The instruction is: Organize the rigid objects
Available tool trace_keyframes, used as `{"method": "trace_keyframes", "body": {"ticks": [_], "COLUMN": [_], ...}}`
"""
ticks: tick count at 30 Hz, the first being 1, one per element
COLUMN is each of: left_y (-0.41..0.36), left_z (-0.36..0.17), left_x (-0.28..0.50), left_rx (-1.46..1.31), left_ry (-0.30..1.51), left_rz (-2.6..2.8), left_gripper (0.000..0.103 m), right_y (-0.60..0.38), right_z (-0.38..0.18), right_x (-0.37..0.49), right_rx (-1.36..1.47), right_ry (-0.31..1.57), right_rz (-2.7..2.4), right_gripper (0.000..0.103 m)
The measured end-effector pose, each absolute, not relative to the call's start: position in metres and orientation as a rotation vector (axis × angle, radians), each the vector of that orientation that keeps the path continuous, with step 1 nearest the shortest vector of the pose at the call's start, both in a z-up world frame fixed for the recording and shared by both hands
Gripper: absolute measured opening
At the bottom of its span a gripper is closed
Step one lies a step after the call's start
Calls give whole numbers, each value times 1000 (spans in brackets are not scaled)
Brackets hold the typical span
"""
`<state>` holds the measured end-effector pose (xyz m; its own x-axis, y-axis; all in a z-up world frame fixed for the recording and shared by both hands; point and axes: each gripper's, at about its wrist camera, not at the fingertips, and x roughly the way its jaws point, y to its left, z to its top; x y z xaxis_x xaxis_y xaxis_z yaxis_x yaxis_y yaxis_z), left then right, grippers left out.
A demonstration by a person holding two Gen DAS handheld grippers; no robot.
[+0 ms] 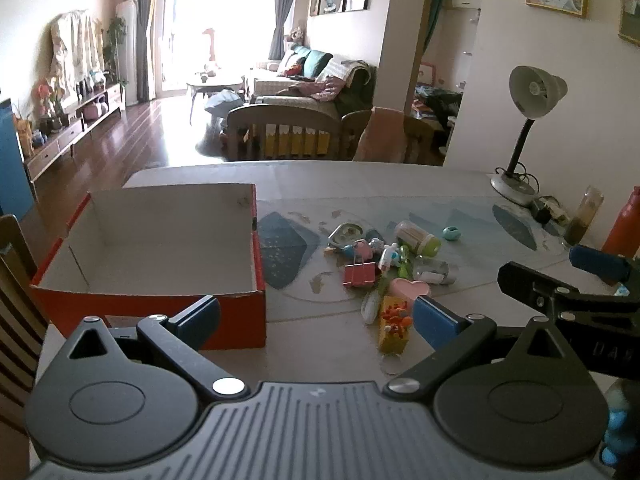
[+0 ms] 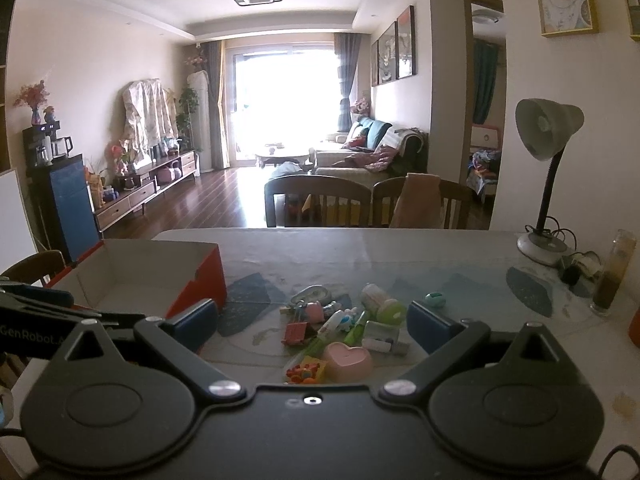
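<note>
While both grippers hover over the table (image 2: 460,248), nothing is held. Left gripper (image 1: 316,318) has jaws spread wide, empty, in front of the red box's near corner. Right gripper (image 2: 312,324) also has jaws spread wide, empty, with the pile of small items seen between its blue pads.

Table has a pale cover with blue leaf-like patches. Red box (image 1: 152,240), white inside, sits open on the left part of the table, nothing visible in it. Pile of small items (image 1: 384,272) lies just right of the box, apart from it: pink heart-shaped dish (image 2: 347,362), yellow packet (image 1: 394,326) with orange bits, red binder clip (image 1: 360,275), clear jar with green lid (image 2: 382,302), small teal round thing (image 1: 452,233) a little off to the right, plus tubes and trinkets too jumbled to tell.

Far right of the table: desk lamp (image 2: 546,168) with black neck and white base, cables beside it, tall glass (image 2: 612,276) with dark liquid, red bottle (image 1: 626,220) at the edge.

2 wooden chairs (image 2: 320,200) at the table's far side, 1 with a pinkish cloth draped on it. Beyond: dark wood floor, sofa (image 2: 360,152) with cushions and blankets, coffee table, bright window with grey curtains, low cabinet along the left wall, framed pictures on the right wall.
</note>
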<state>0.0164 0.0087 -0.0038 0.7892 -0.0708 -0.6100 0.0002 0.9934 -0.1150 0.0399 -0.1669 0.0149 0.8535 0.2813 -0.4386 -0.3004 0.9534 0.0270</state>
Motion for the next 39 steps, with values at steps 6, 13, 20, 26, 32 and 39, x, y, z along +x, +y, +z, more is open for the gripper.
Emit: {"method": "trace_keyframes", "body": {"ticks": [6, 13, 20, 26, 32, 39], "left_y": [-1, -18, -34, -45, -65, -84], "left_z": [-6, -11, -25, -47, -71, -91], "left_x": [30, 57, 86, 112, 130, 146], "left_rx": [-125, -137, -167, -185, -143, -118], "left_ry": [674, 706, 769, 826, 874, 913], "left_rz": [-48, -21, -8, -4, -14, -32], "left_gripper": [103, 103, 103, 103, 103, 103], "right_y": [-176, -192, -209, -228, -236, -229], "right_z": [15, 9, -1, -22, -50, -80], "right_x": [52, 81, 115, 154, 190, 231], "right_rx": [-38, -39, -37, -78, -146, -217], "right_ry": [467, 497, 540, 586, 647, 706], "right_rz": [304, 332, 375, 371, 422, 469], "right_gripper": [100, 100, 100, 99, 97, 95]}}
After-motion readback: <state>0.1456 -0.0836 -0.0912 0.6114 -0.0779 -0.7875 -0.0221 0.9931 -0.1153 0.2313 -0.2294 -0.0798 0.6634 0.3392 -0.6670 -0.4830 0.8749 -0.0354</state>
